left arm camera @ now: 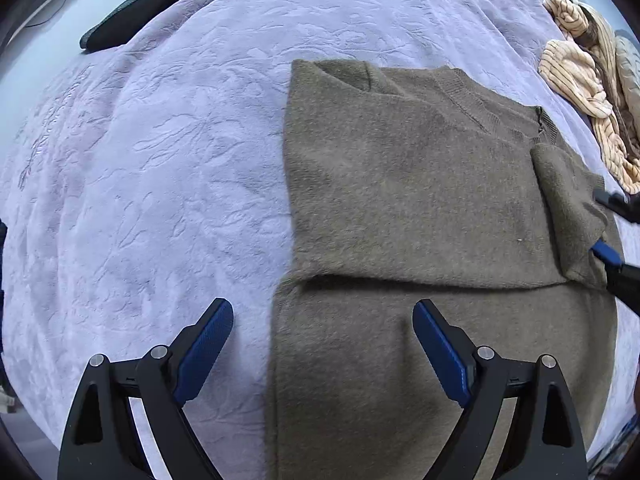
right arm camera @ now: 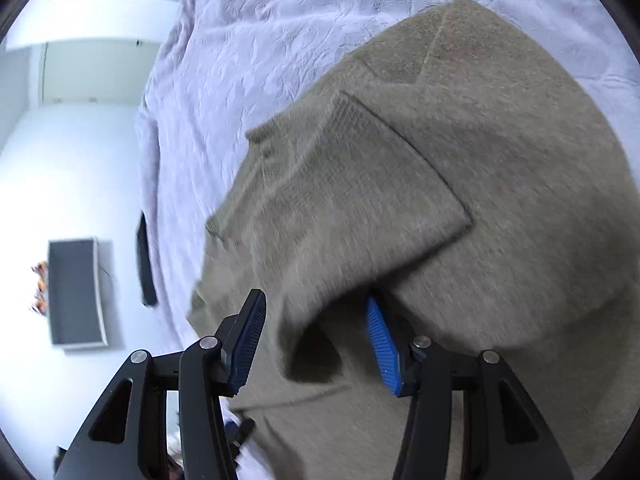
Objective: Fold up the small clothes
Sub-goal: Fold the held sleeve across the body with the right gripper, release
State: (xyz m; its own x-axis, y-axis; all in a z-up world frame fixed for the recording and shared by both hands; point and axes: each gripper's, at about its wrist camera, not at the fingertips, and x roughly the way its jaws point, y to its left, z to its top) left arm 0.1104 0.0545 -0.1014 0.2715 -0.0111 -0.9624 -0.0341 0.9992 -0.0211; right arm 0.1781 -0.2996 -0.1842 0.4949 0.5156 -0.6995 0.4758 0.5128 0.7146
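An olive-brown knit sweater (left arm camera: 420, 200) lies partly folded on a lavender bedspread (left arm camera: 160, 160), its left side folded in with a straight edge. My left gripper (left arm camera: 323, 316) is open and empty, hovering above the sweater's lower left edge. My right gripper (right arm camera: 316, 312) is open, its fingers either side of a raised fold of the sweater's right sleeve (right arm camera: 320, 240); the fabric hangs loose between them. The right gripper also shows at the right edge of the left wrist view (left arm camera: 612, 232), at the folded-in sleeve (left arm camera: 568, 208).
A beige ribbed garment (left arm camera: 588, 80) lies crumpled at the far right of the bed. A dark flat object (left arm camera: 140, 8) rests at the bed's far left edge. A monitor (right arm camera: 76, 292) stands beyond the bed against the wall.
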